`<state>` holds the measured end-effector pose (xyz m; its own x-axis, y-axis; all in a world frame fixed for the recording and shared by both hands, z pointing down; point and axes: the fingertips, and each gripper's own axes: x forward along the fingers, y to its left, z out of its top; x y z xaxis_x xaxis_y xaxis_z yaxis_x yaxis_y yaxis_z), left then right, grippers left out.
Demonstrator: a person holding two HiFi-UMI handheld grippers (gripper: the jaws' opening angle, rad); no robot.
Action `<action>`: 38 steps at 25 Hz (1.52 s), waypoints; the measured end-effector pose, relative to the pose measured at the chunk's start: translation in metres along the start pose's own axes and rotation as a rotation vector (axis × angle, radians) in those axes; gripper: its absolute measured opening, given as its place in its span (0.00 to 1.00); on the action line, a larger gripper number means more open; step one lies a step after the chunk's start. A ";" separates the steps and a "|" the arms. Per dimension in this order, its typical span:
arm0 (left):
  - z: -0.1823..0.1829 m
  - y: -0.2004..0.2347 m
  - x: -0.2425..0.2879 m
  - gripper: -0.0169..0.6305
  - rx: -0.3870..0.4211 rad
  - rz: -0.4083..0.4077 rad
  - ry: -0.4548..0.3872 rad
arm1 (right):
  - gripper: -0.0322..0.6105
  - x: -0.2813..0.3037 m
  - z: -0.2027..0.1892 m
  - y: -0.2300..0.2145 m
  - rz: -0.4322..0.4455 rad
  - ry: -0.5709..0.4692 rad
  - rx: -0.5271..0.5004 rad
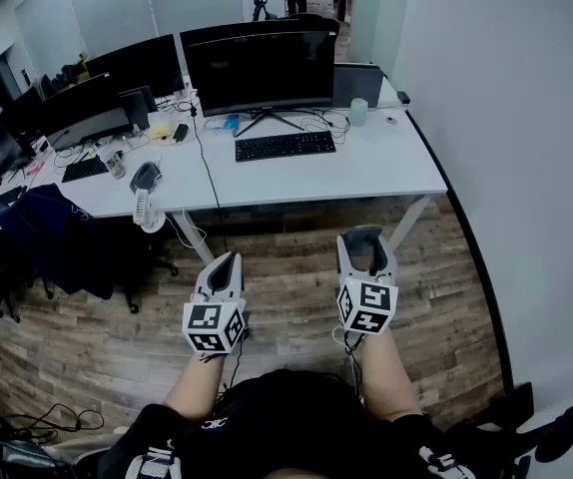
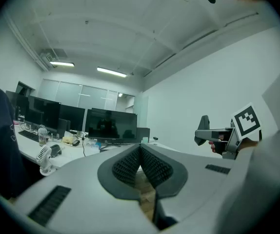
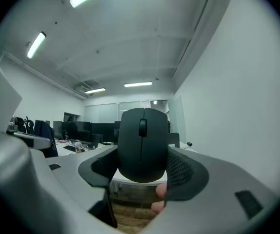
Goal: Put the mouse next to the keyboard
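Note:
A black mouse (image 3: 142, 145) with a scroll wheel sits upright between the jaws of my right gripper (image 3: 142, 165), which is shut on its sides; a person's fingertips show just beneath it. In the head view the right gripper (image 1: 364, 251) hangs over the wooden floor in front of the desk, the mouse (image 1: 364, 243) dark between its jaws. My left gripper (image 1: 226, 270) hovers to its left, shut with nothing in it; its ribbed pads (image 2: 130, 165) meet. The black keyboard (image 1: 285, 146) lies on the white desk (image 1: 386, 168) before a curved monitor (image 1: 260, 70).
A mint cup (image 1: 358, 112) stands on the desk right of the monitor. The neighbouring desk holds more monitors, a second keyboard (image 1: 85, 169) and a small fan (image 1: 145, 210). A dark jacket (image 1: 42, 230) hangs over a chair at left. A white wall runs along the right.

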<state>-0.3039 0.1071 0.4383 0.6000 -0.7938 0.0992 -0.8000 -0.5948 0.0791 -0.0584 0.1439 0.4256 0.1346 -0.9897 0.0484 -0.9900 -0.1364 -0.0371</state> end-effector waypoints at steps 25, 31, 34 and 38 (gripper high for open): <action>-0.001 -0.035 0.021 0.05 -0.002 0.001 -0.003 | 0.53 -0.005 0.003 -0.034 0.038 -0.007 0.028; -0.009 -0.061 0.035 0.05 0.004 -0.012 0.013 | 0.53 -0.002 0.006 -0.056 0.061 -0.030 0.058; -0.007 -0.067 0.042 0.05 0.014 -0.022 0.013 | 0.53 0.001 0.008 -0.060 0.061 -0.038 0.059; -0.006 -0.068 0.052 0.05 0.016 -0.030 0.006 | 0.53 0.010 0.007 -0.061 0.064 -0.037 0.059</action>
<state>-0.2183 0.1069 0.4439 0.6241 -0.7746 0.1030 -0.7813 -0.6207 0.0662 0.0040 0.1419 0.4218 0.0733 -0.9973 0.0068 -0.9925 -0.0736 -0.0974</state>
